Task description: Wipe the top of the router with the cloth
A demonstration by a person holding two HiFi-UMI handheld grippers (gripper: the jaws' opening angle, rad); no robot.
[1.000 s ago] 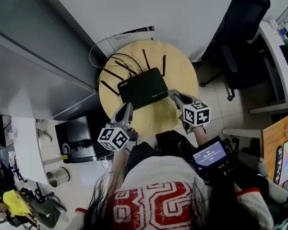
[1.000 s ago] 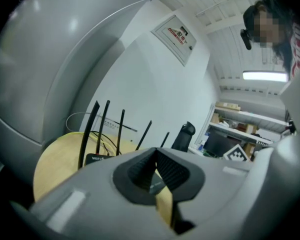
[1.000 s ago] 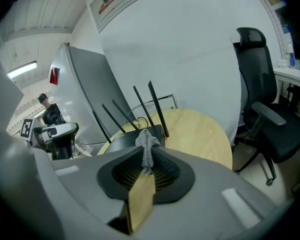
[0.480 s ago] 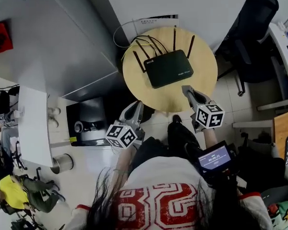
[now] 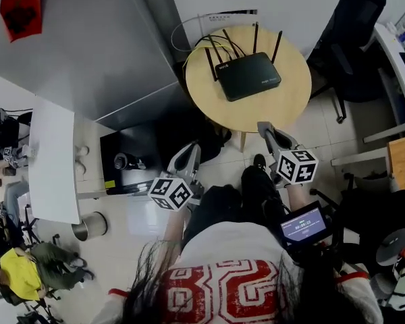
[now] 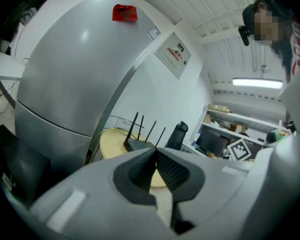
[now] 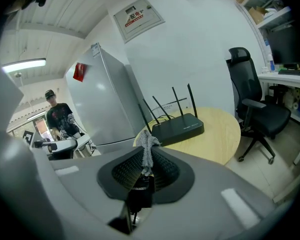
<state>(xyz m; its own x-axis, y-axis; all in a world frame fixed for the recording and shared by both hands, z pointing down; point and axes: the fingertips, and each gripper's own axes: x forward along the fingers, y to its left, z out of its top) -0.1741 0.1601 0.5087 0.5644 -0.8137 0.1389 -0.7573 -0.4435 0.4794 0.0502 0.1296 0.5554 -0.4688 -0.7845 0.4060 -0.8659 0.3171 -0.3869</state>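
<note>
Both grippers have pulled back from the table: a second ago they flanked the router's near edge, now they hang over the floor, well apart from it; the table and router sit higher in the head view than before.

The left gripper [image 5: 187, 151] has its jaws pressed together, nothing between them; the right gripper [image 5: 265, 129] is clamped on a small grey cloth [image 7: 148, 151], a crumpled tuft of it sticking up past the jaw tips.

The flat black router [image 5: 249, 76] with four upright antennas lies on the round pale wooden table [image 5: 283, 106], toward its far side, cables trailing off behind it toward the wall; nothing touches its top.

A large grey metal cabinet [image 5: 88, 46] stands just beside the table on the left, a red patch [image 5: 20, 12] on it; a black office chair [image 5: 351, 32] stands near the table on the right; both gripper views look toward the router from off the table.
</note>
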